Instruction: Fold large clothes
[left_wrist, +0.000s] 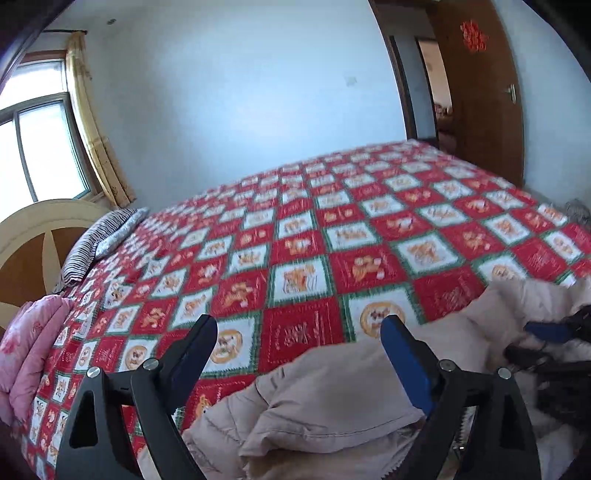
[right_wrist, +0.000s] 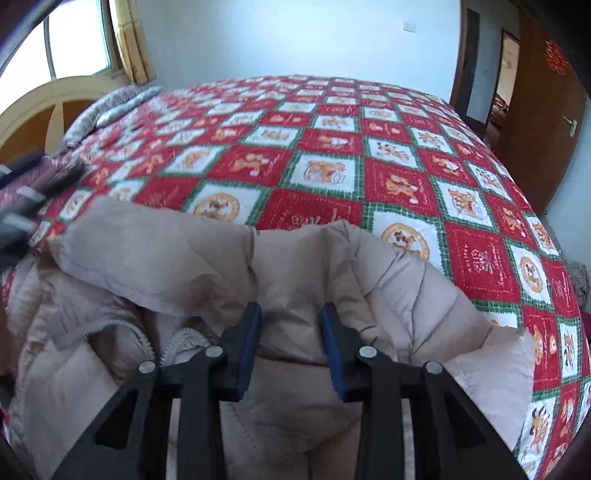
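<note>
Fingers of the left gripper (left_wrist: 299, 332) stand wide apart with nothing between the pads, above the near edge of the beige padded jacket (left_wrist: 332, 398), which lies just below and in front of them. Fingers of the right gripper (right_wrist: 291, 317) are closed on a thick fold of the same jacket (right_wrist: 207, 254); the blue pads press into the padding from both sides, and the fabric bulges up between and beyond them. To the left of the right fingers the jacket's zipper (right_wrist: 147, 336) runs open in a curve. The jacket rests on the bed, on a quilt (right_wrist: 317, 170) of red and white squares with green borders, which spreads out far ahead of both pairs of fingers. Far beyond the left fingers, to the left, a striped pillow (left_wrist: 99, 240) lies at the headboard (left_wrist: 33, 240), and a pink blanket (left_wrist: 29, 347) lies near it on the left side.
</note>
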